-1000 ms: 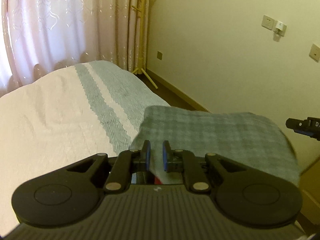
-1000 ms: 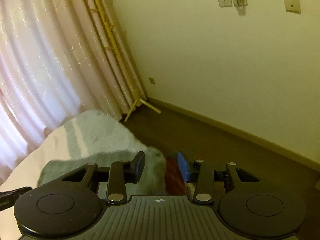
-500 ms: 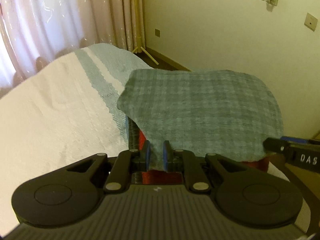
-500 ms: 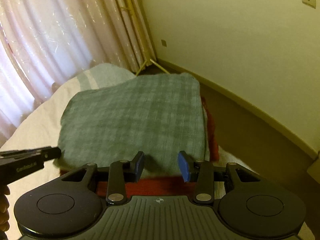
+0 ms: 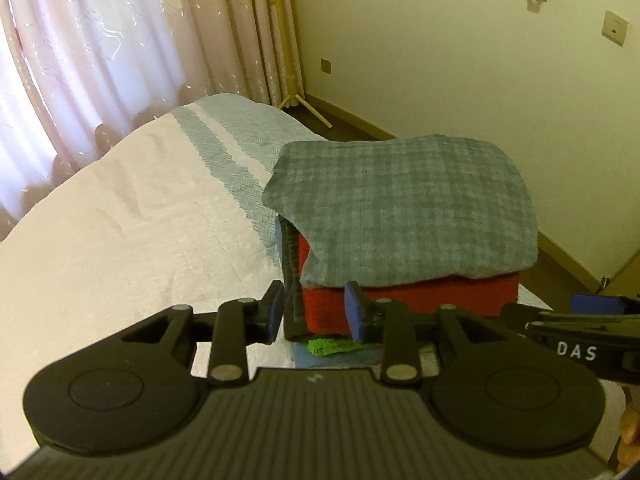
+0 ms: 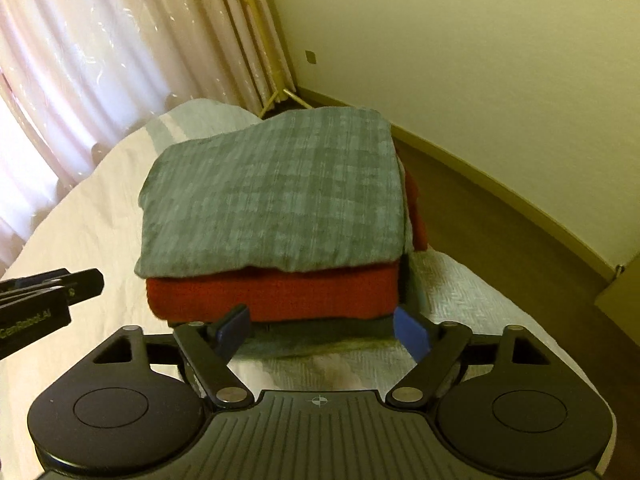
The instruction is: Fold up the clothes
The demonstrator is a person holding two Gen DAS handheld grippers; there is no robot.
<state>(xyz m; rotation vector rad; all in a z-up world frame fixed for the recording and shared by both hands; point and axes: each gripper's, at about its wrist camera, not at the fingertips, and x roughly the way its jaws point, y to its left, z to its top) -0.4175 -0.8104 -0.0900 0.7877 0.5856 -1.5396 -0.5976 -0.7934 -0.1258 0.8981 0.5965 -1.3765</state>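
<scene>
A folded grey-blue checked garment (image 5: 404, 212) lies on top of a stack on the bed; it also shows in the right wrist view (image 6: 280, 196). Under it is a folded red garment (image 5: 408, 300) (image 6: 276, 294), then darker folded cloth and a green piece (image 5: 332, 346) at the bottom. My left gripper (image 5: 314, 314) is open and empty, at the stack's near left corner. My right gripper (image 6: 322, 330) is wide open and empty, just in front of the stack's base. Each gripper's side shows in the other's view (image 5: 580, 332) (image 6: 40, 304).
The bed (image 5: 120, 232) has a white quilted cover with a pale blue-green striped band (image 5: 224, 148). Pink curtains (image 5: 120, 40) hang behind it. A wooden coat stand (image 5: 288, 60) is in the corner. Brown floor (image 6: 500, 220) and a cream wall lie to the right.
Both grippers carried the checked garment down onto the stack, let go and opened. They have pulled back a little toward me, and the garment now rests flat on the red one.
</scene>
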